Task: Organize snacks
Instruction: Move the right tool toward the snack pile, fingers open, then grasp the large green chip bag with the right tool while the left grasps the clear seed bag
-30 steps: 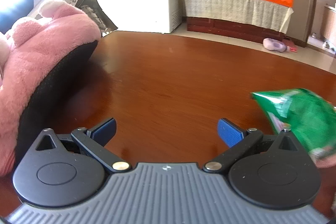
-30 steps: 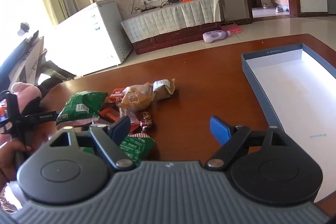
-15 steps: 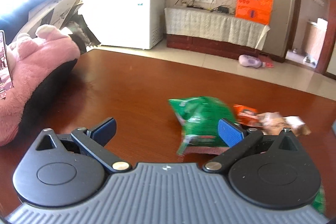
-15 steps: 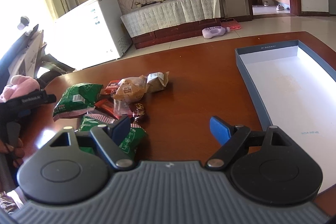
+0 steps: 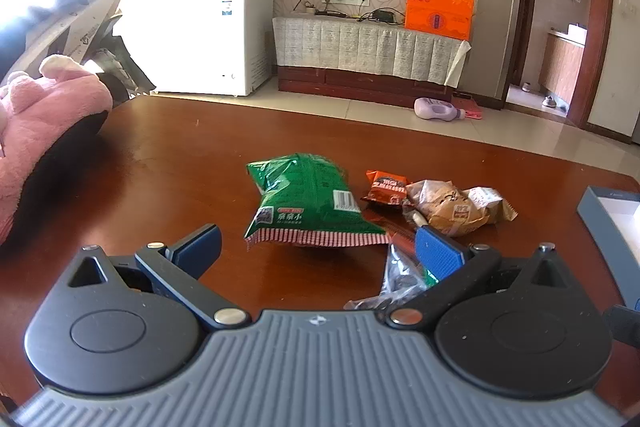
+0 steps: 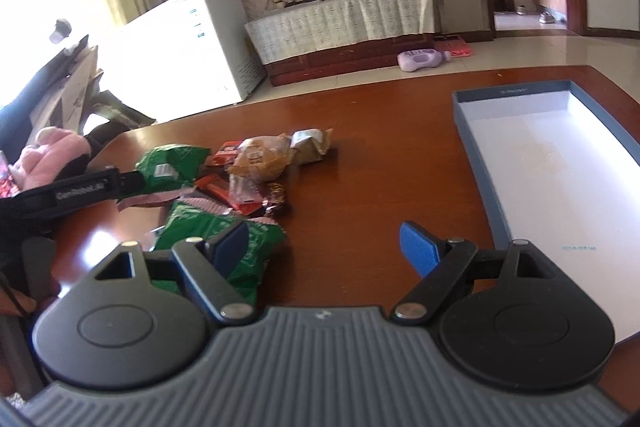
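Note:
A heap of snacks lies on the brown wooden table (image 5: 168,163). In the left wrist view a green bag (image 5: 308,203) sits just ahead of my left gripper (image 5: 318,251), which is open with nothing between its fingers. Right of the bag are an orange-red packet (image 5: 386,187), a tan bread packet (image 5: 452,207) and a dark candy wrapper (image 5: 400,279). In the right wrist view my right gripper (image 6: 324,249) is open over bare table, its left finger above a second green bag (image 6: 224,243). A shallow blue-rimmed box (image 6: 476,151) with a white, empty floor lies to the right.
A pink plush toy (image 5: 48,119) rests on the table's left end. The left gripper's body (image 6: 80,191) reaches in from the left beside the far green bag (image 6: 172,163). Beyond the table stand a white freezer (image 5: 208,27) and a covered TV bench (image 5: 372,47).
My left gripper has swung right, from facing the plush toy to facing the snack heap. The right gripper has shifted slightly closer to the heap. Both stay open.

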